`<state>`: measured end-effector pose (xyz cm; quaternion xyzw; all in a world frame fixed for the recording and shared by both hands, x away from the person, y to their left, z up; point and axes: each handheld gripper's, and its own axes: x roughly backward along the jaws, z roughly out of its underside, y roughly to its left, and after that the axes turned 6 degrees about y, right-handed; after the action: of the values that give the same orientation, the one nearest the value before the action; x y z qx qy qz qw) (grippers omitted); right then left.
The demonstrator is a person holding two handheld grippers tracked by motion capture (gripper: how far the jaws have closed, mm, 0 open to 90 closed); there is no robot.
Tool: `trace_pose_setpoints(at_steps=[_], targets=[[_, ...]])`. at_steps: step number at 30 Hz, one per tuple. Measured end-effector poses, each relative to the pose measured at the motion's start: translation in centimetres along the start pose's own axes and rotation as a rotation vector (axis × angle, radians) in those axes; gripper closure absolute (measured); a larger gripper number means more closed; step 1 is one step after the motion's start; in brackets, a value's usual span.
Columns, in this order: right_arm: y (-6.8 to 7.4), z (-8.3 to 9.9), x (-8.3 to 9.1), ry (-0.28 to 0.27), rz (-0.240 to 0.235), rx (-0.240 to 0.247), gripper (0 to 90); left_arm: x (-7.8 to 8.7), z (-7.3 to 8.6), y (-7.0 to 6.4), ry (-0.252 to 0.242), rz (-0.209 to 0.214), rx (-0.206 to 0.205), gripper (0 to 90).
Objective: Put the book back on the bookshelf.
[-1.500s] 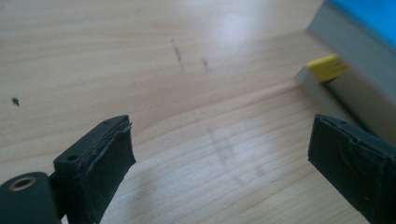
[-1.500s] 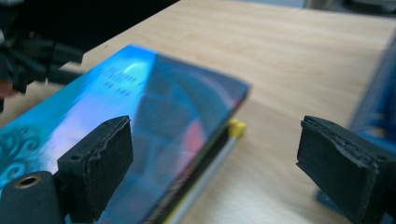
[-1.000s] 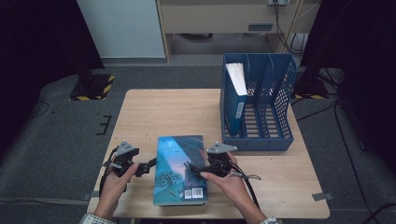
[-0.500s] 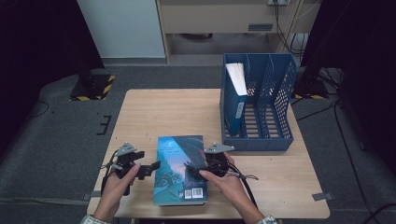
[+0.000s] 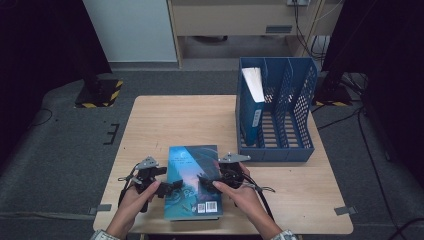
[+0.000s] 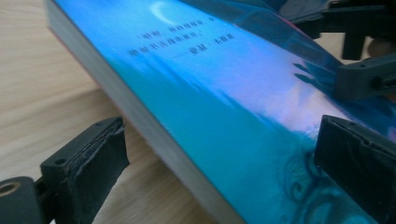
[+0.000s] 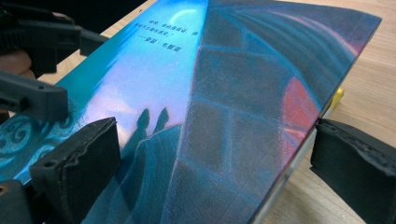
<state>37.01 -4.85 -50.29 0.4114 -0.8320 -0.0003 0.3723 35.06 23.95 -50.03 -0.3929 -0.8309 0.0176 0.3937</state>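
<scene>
Between jaws of left gripper [image 5: 172,187]: left long edge of book [image 5: 194,180]; jaws spread, not clamped. Right gripper [image 5: 206,181] likewise agape, straddling right edge (both equally near). Book flat on table [image 5: 165,120], long axis running toward-away from person; file rack [image 5: 276,116] well apart.

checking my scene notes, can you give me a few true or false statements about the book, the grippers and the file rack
1. The book lies flat on the table. True.
2. The left gripper and right gripper sit at opposite long edges of the book. True.
3. The left gripper's jaws are clamped shut on the book. False: in the left gripper view they stand open, one jaw over the cover, one beside the page edge.
4. The blue file rack is empty. False: a blue folder with white papers stands in its left compartment.
5. The book's cover is plain red. False: mostly blue and teal.
</scene>
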Motion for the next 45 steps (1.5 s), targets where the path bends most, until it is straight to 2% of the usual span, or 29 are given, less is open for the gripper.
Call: trace_pose_setpoints(at_steps=[4,8,11,15,19,22,24,27,39,43,45], targets=[[-0.2,0.0,-0.2,0.001,-0.013,-0.017,0.4,-0.2,0.0,0.1,0.004,0.008,0.003,0.0],[-0.3,0.0,-0.3,0.006,-0.027,-0.029,0.2,-0.6,0.1,0.5,0.009,0.064,0.031,0.0],[-0.5,0.0,-0.4,0.010,-0.038,-0.048,0.2,-0.7,0.0,0.5,0.013,0.072,0.022,0.0],[-0.6,0.1,-0.8,0.017,-0.083,-0.072,0.2,-0.6,-0.1,0.4,0.018,0.063,0.012,0.0],[-0.5,-0.1,-0.8,0.030,-0.071,-0.076,0.5,-0.4,-0.4,0.2,0.028,0.050,0.003,1.6],[-0.3,-0.4,-0.7,0.048,-0.061,-0.069,1.0,-0.1,-0.5,0.3,0.015,0.043,0.001,5.4],[0.0,-0.7,-0.5,0.049,-0.030,-0.049,3.2,0.0,-0.6,0.3,0.008,0.033,0.000,8.1],[0.2,-1.0,-0.3,0.055,-0.008,-0.043,5.0,0.1,-0.8,0.2,0.008,0.021,0.000,8.4],[-0.1,-2.2,0.6,0.026,0.017,-0.024,18.3,1.2,-2.0,0.1,-0.013,-0.036,-0.031,20.9],[-0.2,-2.7,0.7,0.044,0.022,-0.014,20.6,1.3,-2.3,0.4,-0.013,-0.040,-0.024,27.3],[-0.2,-2.8,0.7,0.052,0.028,-0.015,23.0,1.4,-2.5,0.4,-0.015,-0.049,-0.032,30.5]])
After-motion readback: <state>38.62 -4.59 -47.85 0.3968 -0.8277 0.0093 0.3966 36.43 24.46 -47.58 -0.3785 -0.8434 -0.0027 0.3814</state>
